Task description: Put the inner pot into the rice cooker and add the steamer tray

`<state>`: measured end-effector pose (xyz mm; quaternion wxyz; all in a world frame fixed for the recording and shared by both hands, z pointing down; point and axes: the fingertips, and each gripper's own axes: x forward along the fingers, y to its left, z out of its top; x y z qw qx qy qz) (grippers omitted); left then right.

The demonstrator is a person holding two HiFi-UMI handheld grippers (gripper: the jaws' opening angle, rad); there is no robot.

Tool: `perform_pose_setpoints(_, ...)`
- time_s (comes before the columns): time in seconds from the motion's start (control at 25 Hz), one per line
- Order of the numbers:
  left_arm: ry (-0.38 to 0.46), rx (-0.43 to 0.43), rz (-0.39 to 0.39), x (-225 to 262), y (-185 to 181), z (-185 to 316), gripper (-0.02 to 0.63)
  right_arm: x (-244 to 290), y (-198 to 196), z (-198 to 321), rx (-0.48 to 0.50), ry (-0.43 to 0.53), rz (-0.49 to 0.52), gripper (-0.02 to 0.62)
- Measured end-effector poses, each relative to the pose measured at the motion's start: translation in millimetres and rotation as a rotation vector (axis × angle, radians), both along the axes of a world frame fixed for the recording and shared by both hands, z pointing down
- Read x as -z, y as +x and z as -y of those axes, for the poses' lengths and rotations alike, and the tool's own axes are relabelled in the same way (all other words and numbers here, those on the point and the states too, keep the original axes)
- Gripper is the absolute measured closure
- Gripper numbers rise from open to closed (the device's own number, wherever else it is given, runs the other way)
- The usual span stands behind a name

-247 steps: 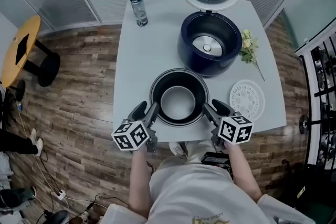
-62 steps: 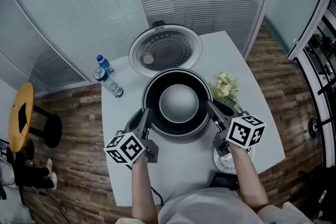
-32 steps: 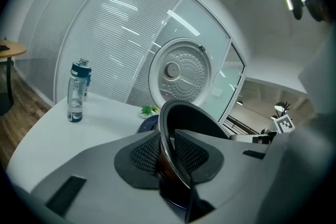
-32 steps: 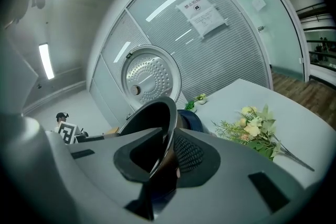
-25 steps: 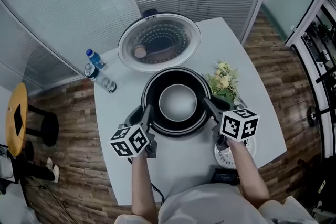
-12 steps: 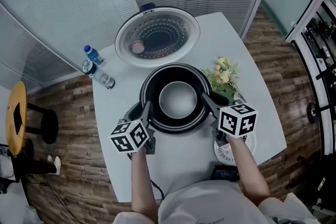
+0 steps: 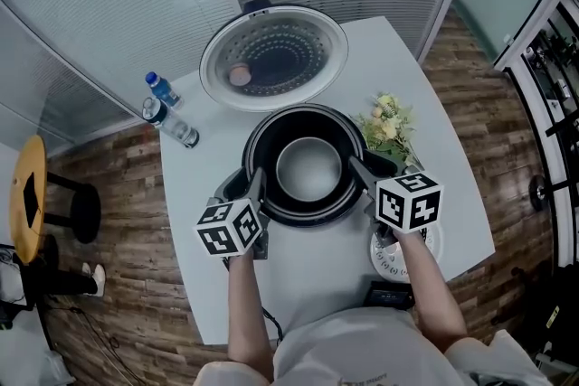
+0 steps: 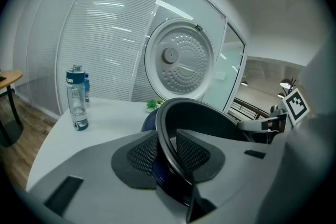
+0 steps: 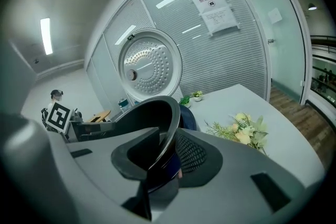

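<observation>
- The inner pot [image 7: 308, 167] sits down inside the dark blue rice cooker [image 9: 185, 116], dark rim on top, and all that shows inside is its pale round floor.
- The left gripper [image 7: 254, 185] is at the pot's left rim. Its jaws are opening, with the rim standing between the two meshed pads.
- The right gripper [image 7: 357, 167] is at the opposite rim. Its jaws are opening too, one pad inside the pot wall and one outside.
- The cooker's lid [image 7: 273, 59] stands open behind the pot, its perforated inner plate showing.
- The white steamer tray [image 7: 384, 259] lies flat on the worktop [image 7: 317, 285], partly hidden under the right gripper's marker cube.
- A sprig of flowers [image 7: 386, 129] lies just right of the cooker.
- A water bottle [image 7: 169, 120] stands at the worktop's left edge.
</observation>
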<state>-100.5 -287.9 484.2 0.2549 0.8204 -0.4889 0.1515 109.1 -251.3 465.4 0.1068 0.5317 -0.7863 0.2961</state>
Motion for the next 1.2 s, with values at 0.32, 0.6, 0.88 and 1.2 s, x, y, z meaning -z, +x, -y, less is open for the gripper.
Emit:
perform_pose_setpoints(0.32,0.023,-0.022,0.099,-1.5,2.6,5.7,0.491,-7.4,1.3,3.8,-0.003,-0.026,-0.021,0.482)
perform_pose_setpoints(0.6,0.066,-0.036,0.229,-4.6,3.6,7.0,0.465,-8.8,-0.3,4.6,0.000,0.003,-0.123,0.480)
perform_pose_setpoints(0.88,0.085,-0.051,0.230,-4.7,6.2,7.8,0.431,-5.6,7.1,5.5,-0.040,0.042,-0.143,0.457)
perform_pose_setpoints(1.2,0.099,-0.029,0.161,3.6,-0.2,3.8,0.411,2.4,20.3,-2.6,-0.095,0.063,-0.102,0.454)
